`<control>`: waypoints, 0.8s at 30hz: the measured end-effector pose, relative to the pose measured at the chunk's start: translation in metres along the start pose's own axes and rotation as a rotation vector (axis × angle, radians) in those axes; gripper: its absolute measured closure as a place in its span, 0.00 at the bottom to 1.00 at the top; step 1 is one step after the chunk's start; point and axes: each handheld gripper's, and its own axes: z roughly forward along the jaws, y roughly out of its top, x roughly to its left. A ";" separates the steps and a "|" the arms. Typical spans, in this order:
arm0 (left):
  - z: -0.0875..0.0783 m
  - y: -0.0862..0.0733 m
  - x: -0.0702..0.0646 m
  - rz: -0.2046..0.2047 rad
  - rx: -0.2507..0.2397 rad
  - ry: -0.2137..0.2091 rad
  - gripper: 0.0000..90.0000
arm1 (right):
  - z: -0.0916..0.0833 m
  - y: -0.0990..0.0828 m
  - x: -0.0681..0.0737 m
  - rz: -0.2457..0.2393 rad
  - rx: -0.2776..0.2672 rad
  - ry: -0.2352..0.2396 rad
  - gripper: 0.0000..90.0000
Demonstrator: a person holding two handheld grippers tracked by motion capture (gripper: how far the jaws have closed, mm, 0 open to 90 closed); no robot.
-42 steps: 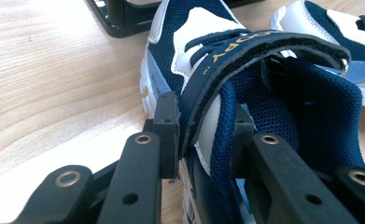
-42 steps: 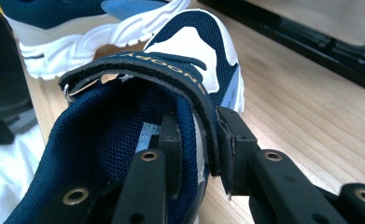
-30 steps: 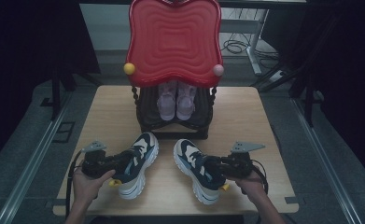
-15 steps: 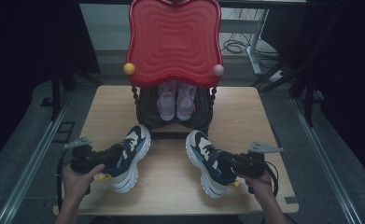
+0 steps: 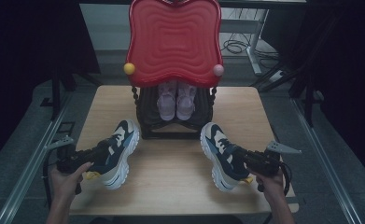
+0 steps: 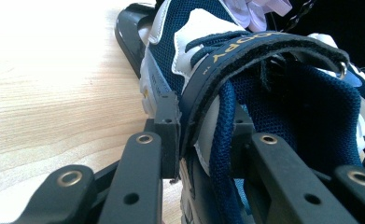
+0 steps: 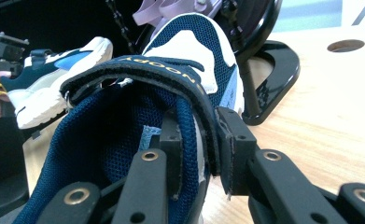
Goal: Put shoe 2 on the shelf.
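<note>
Each hand-held gripper, left [image 5: 84, 156] and right [image 5: 245, 158], clamps one navy sneaker's [image 5: 116, 151] collar wall, keeping the pair [image 5: 221, 154] controllable on the table [image 5: 171, 186].

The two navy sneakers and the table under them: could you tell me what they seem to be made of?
Left sneaker and right sneaker: navy woven mesh, seemingly, with smooth white panels, perhaps synthetic leather, and a fuzzy-edged strap. Table: pale wood or wood-look laminate, matte, with visible grain lines.

Gold lettering "SNOOPY" on each sneaker's navy strap [image 6: 245, 49].
</note>
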 end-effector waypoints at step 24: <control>-0.017 0.024 0.012 -0.004 -0.104 -0.007 0.81 | -0.021 0.026 -0.025 0.057 -0.145 -0.068 0.82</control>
